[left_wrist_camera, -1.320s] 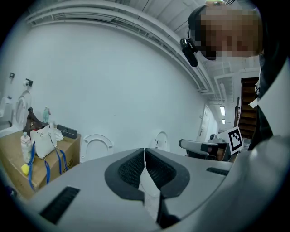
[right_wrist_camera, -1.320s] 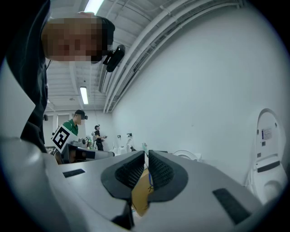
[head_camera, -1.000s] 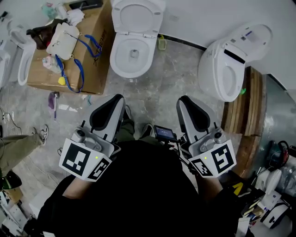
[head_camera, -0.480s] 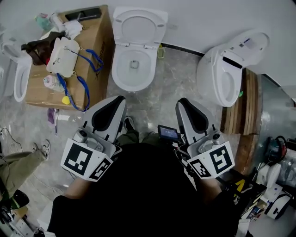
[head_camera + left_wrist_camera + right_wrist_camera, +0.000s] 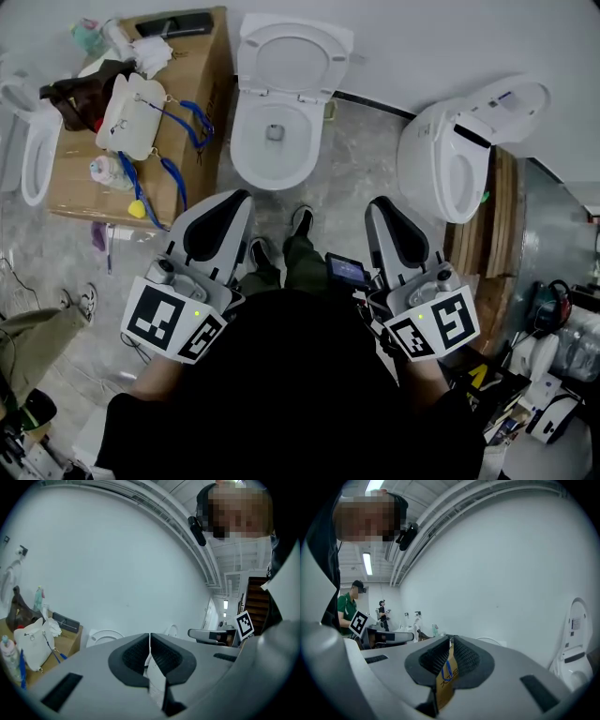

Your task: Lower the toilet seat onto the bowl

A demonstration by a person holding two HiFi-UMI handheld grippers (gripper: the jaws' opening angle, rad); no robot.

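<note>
Below the raised seat (image 5: 249,58), bowl (image 5: 240,142) now nearer.

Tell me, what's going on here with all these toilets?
A person stands facing a toilet, a two-jaw gripper in each hand, held close to the body. The left gripper and the right gripper are both shut, empty, touching nothing. The toilet seat is up against the wall, not yet lowered. A cluttered cardboard box sits to the left, another toilet to the right.

The print on the cardboard box (image 5: 202,56) is too blurred to read.
</note>
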